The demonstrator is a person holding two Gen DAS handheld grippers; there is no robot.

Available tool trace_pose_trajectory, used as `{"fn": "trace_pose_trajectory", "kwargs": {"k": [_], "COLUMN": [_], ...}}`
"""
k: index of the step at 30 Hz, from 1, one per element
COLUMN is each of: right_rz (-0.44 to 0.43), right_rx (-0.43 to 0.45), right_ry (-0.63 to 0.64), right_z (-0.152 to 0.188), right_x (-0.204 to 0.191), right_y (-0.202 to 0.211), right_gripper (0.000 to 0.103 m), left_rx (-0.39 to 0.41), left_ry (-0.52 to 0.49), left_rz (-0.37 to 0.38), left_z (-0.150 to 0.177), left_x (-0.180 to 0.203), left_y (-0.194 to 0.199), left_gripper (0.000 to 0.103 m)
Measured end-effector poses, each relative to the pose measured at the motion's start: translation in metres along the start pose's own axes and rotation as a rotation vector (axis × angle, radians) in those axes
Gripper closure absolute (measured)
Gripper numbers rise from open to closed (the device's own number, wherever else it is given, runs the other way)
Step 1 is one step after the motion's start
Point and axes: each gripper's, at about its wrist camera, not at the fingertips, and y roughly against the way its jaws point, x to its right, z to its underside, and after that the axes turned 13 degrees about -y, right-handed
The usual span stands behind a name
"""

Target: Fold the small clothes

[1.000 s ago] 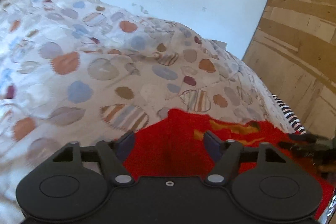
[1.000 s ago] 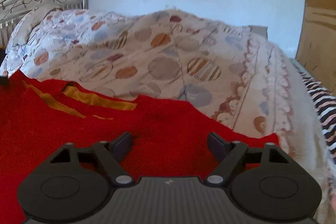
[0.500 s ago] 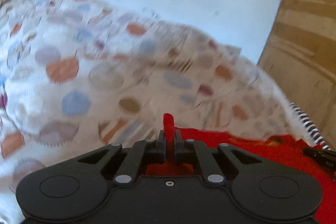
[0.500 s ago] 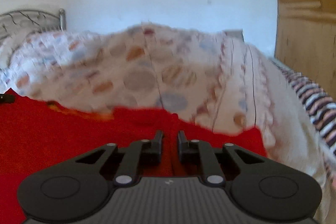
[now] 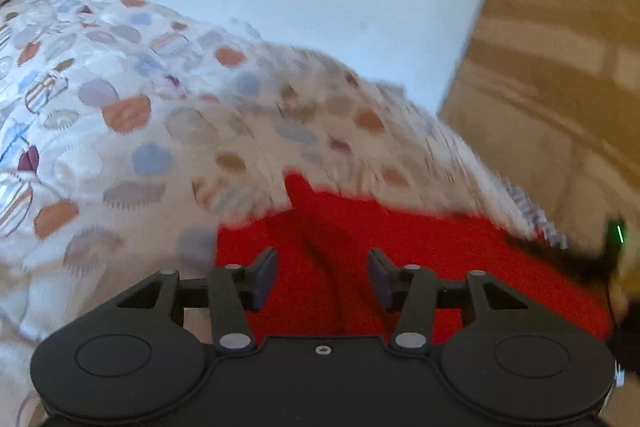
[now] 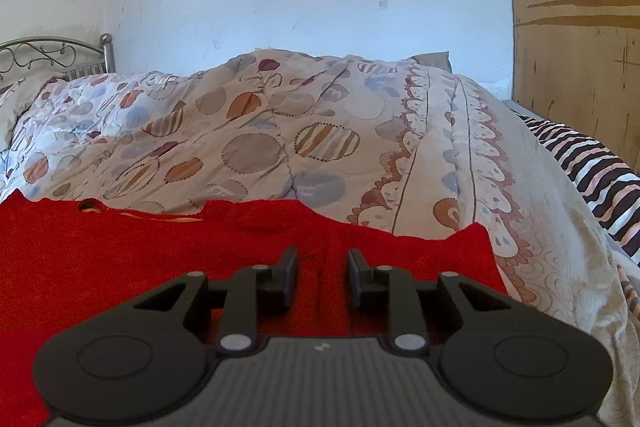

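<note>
Both our claws sit apart over the red garment (image 6: 120, 267) on the bed (image 6: 460, 155); left claw (image 5: 322, 277) wide, right claw (image 6: 319, 277) narrower; we'd pinch one layer at the edge, lifting evenly.

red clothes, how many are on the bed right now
1: a single red garment lies spread on the patterned quilt, under the open left gripper and right gripper. More could lie out of frame.

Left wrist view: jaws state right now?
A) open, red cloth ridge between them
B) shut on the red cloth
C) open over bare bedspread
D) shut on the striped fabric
A: the left gripper has its jaws spread apart, and a raised fold of the red garment runs up the gap between them, not pinched.
</note>
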Motion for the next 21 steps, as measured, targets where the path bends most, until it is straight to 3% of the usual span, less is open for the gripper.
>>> {"fn": "trace_pose_trajectory", "kwargs": {"k": [3, 5, 7, 8, 10, 12, 14, 16, 18, 21], "right_rz": [0.002, 0.003, 0.003, 0.004, 0.007, 0.007, 0.008, 0.014, 0.022, 0.025], "right_rx": [-0.003, -0.003, -0.004, -0.004, -0.005, -0.004, -0.002, 0.002, 0.015, 0.036], "right_ry": [0.006, 0.009, 0.01, 0.01, 0.012, 0.012, 0.015, 0.019, 0.023, 0.033], "right_z": [0.0, 0.001, 0.001, 0.001, 0.002, 0.002, 0.002, 0.002, 0.004, 0.007], "right_x": [0.0, 0.0, 0.0, -0.001, -0.002, -0.002, -0.002, -0.003, -0.004, -0.006], "right_y": [0.0, 0.0, 0.0, 0.0, 0.0, 0.0, 0.0, 0.0, 0.003, 0.008], "right_gripper": [0.071, 0.07, 0.07, 0.07, 0.07, 0.07, 0.07, 0.071, 0.072, 0.08], "left_rx": [-0.046, -0.069, -0.1, -0.093, -0.038, 0.034, 0.076, 0.045, 0.035, 0.097], "left_ry": [-0.053, -0.081, -0.118, -0.139, -0.163, -0.058, 0.124, 0.347, 0.497, 0.586], "left_rz": [0.057, 0.047, 0.031, 0.033, -0.035, -0.081, -0.11, -0.089, -0.075, -0.065], "left_z": [0.012, 0.013, 0.011, 0.009, 0.007, 0.006, 0.015, 0.036, 0.061, 0.078], "left_x": [0.013, 0.019, 0.025, 0.03, 0.04, 0.035, 0.019, -0.001, -0.012, -0.016], "left_y": [0.005, 0.001, -0.006, -0.006, 0.002, 0.015, 0.027, 0.025, 0.019, 0.023], "left_gripper": [0.052, 0.053, 0.088, 0.094, 0.096, 0.096, 0.096, 0.097, 0.097, 0.096]}}
